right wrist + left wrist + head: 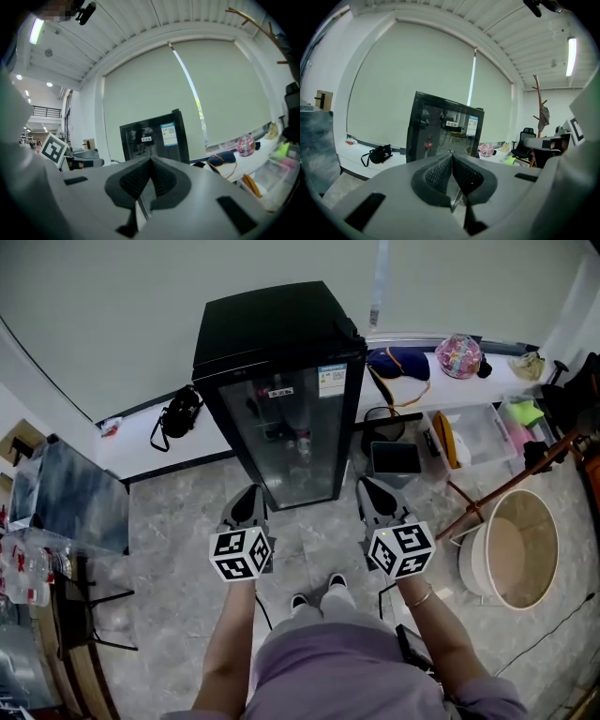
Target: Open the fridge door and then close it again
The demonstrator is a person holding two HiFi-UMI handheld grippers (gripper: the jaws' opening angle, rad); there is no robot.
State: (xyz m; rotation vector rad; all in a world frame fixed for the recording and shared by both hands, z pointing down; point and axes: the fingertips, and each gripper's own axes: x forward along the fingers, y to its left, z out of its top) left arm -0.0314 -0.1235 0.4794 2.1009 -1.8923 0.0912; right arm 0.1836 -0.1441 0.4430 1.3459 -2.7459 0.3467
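Black glass, contents: what stands behind the dark door of the fridge [281, 399] is hard to make out; only dim shapes and a reddish patch are seen through the reflections.
Door handle: whether one is fitted cannot be told from any view.
Stickers: a small white label [280, 391] and a blue-and-white sticker [331, 381] are seen near the top of the door; their print is too small to be read.
Fridge base: in both gripper views the lower part of the fridge is covered by the gripper's own grey body.
Person: only the forearms, a lilac-clad lap and two shoe tips are shown in the head view; the rest is cut off by the lower edge.
Left gripper [451, 157]: the fingers are pressed together with nothing between them; the tips are pointed at the fridge and kept apart from the door.
Right gripper [151, 161]: the fingers are likewise closed on nothing, aimed at the fridge and clear of it.
Fridge, place: it is stood on the pale marbled floor [178, 549], backed against a low white counter [141, 451], straight ahead of the person, with one gripper in front of each side of its door.
Neighbours: a black bag [178, 413] is laid on the counter to the left; a blue bag [398, 362] and a pink helmet [458, 355] are laid to the right.
Fridge, look: an upright black cabinet with a matt black top and a full-height glass door, which is shut flush.
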